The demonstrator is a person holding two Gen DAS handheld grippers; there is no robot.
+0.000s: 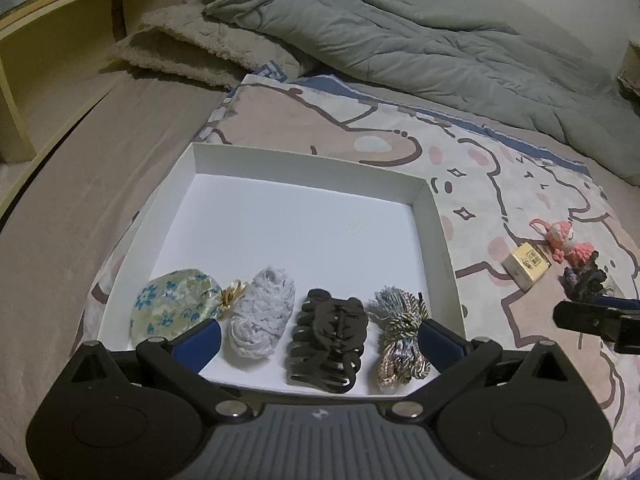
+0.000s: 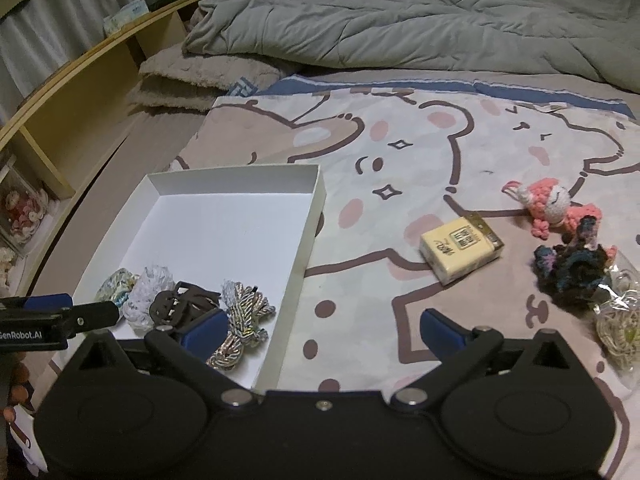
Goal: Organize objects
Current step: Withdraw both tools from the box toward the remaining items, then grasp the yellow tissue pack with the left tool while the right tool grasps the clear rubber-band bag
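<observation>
Left wrist view looks down into a white box lying on a cartoon-print sheet spread over the bed. Along the box's near edge sit four things in a row: a floral pouch at the left, a pale lace scrunchie touching it, a dark claw clip, and a bundle of twisted cord nearest the right wall. The left gripper hangs over that row with its jaws spread wide and nothing between them. Out on the sheet, to the right of the box and well apart from it, lie a small cream packet, a pink crochet doll, a dark crochet piece touching the doll, and a clear bag at the far right. The right gripper sits above the box's right wall, jaws wide apart and empty. A grey quilt is heaped at the far side of the bed.
</observation>
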